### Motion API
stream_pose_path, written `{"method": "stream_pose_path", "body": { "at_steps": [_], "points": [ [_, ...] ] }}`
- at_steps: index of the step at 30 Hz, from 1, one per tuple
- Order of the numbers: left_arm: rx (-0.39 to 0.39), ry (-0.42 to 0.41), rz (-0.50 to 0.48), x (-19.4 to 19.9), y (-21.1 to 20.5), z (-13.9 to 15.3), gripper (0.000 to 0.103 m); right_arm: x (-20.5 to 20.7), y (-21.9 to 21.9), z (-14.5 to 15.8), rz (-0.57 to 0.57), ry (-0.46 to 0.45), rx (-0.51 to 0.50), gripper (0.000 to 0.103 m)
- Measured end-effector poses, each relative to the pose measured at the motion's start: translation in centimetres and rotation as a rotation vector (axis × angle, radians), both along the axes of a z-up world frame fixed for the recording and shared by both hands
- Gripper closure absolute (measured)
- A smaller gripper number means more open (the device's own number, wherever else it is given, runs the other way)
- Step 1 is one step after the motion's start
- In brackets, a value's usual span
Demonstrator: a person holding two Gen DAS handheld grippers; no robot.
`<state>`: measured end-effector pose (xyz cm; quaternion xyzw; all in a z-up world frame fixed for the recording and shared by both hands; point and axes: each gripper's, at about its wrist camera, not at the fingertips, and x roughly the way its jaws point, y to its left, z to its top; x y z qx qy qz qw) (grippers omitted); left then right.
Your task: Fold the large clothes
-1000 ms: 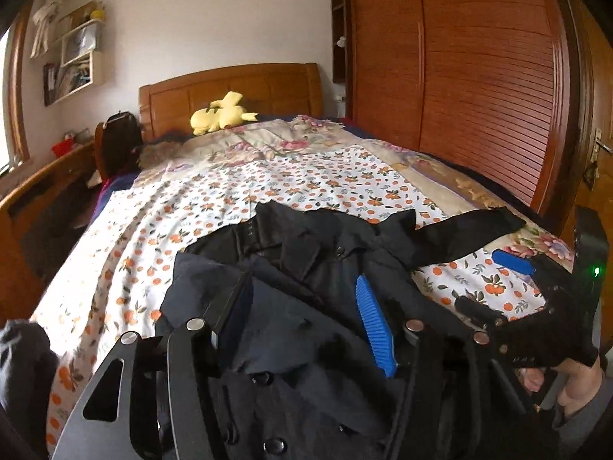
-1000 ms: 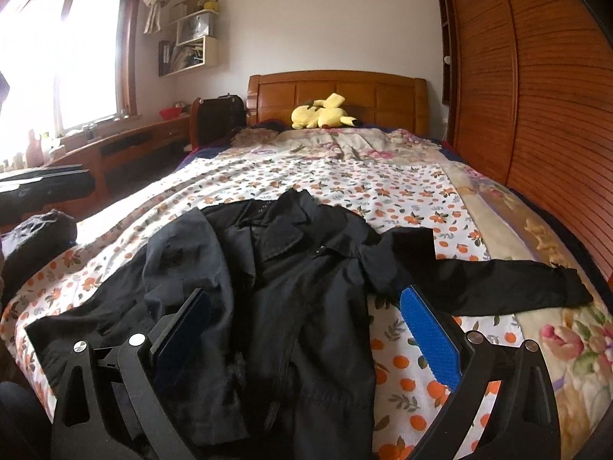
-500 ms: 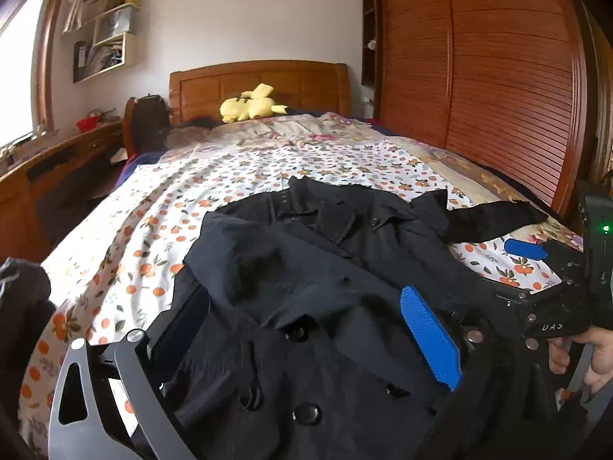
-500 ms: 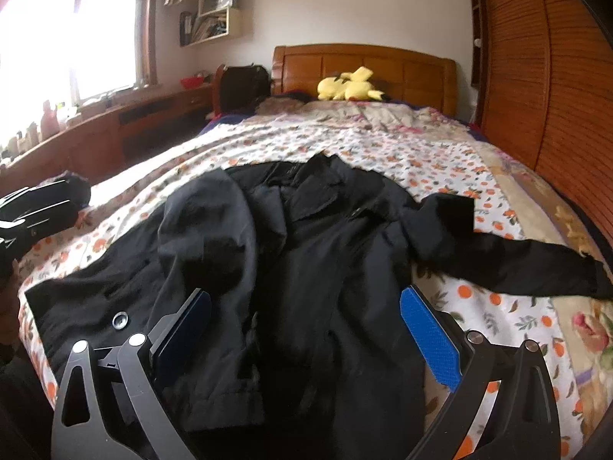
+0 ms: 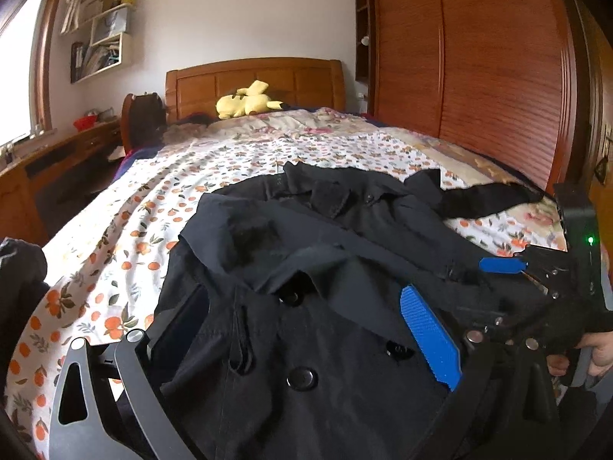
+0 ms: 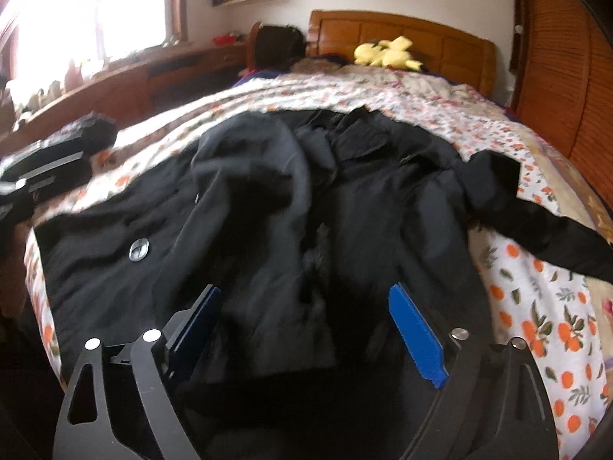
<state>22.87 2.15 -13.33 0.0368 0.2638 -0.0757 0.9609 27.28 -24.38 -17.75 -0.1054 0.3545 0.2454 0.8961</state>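
Nearby, a yellow plush toy [image 5: 247,100] is lying at the head of the bed against the wooden headboard [image 5: 254,80], well apart from the black coat [image 5: 325,268]. A dark backpack [image 5: 142,118] is sitting beside the headboard, next to a long wooden desk [image 5: 57,161] running under a bright window [image 6: 95,7]. Wall shelves [image 5: 101,44] are hanging above the desk, and a tall wooden wardrobe [image 5: 479,76] with slatted doors is lining the far side of the bed.

The coat is lying spread open and rumpled on the near part of the bed, on a white bedspread [image 5: 237,161] printed with oranges. One sleeve [image 6: 555,234] is stretching out sideways toward the wardrobe side. Large round buttons [image 5: 302,378] are showing on the front panel, and folds of fabric are bunching up across the middle.

The left tool [image 5: 302,329] is hovering low over the coat's front with its blue pads spread fully apart, coat fabric lying between them but not pinched. The right tool [image 6: 306,326] is hanging over the coat's near edge, its jaws closing, dark fabric lying between the pads without being pressed. From the left wrist view, the right tool is appearing at the right edge, with a hand [image 5: 599,352] gripping its handle. The right wrist view is blurring slightly.
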Motion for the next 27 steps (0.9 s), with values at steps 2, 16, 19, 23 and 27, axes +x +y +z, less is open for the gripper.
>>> {"method": "stream_pose_path", "body": {
  "at_steps": [2,16,19,23,27],
  "points": [
    [0.005,0.006,-0.012,0.0,-0.4,-0.3,0.002,-0.4,0.3,-0.6,0.019,0.015,-0.016,0.023],
    [0.003,0.022,-0.030,0.3,-0.7,-1.0,0.002,-0.9,-2.6,0.5,0.027,0.061,0.063,0.094],
    [0.003,0.023,-0.030,0.3,-0.7,-1.1,0.002,-0.8,-3.9,1.4,-0.009,0.034,0.051,0.094],
    [-0.001,0.025,-0.032,0.3,-0.7,-1.1,0.002,-0.3,-5.5,1.7,-0.068,0.008,0.023,0.094],
    [-0.001,0.025,-0.032,0.3,-0.7,-1.2,0.002,0.2,-6.5,2.0,-0.123,-0.023,0.022,0.070]
  ]
}}
